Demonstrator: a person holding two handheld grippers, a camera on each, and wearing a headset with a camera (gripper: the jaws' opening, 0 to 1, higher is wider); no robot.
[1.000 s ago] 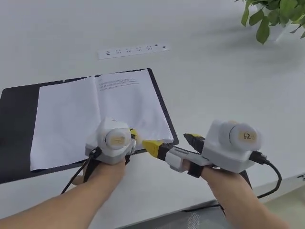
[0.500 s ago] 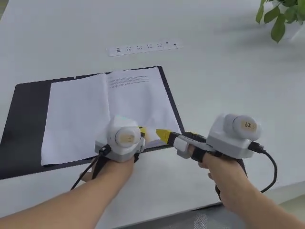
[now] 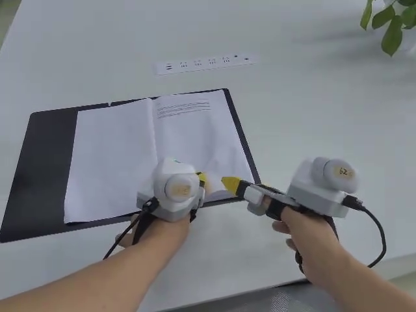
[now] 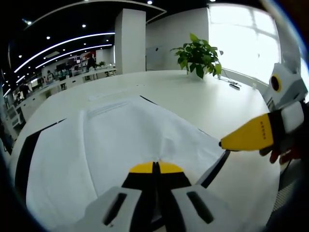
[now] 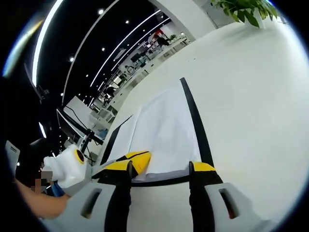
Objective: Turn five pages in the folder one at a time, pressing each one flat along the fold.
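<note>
White table, wide. Black folder lies open on it, near front edge, left of centre; white pages spread flat across fold, printed lines at top of rt page. Potted plant at far rt corner. Power strip beyond folder, apart from it. Left gripper: jaws pressed together, nothing seen btwn them, over lower part of rt page. Right gripper: jaws spread wide, at folder's lower rt corner, one yellow tip at page edge.
</note>
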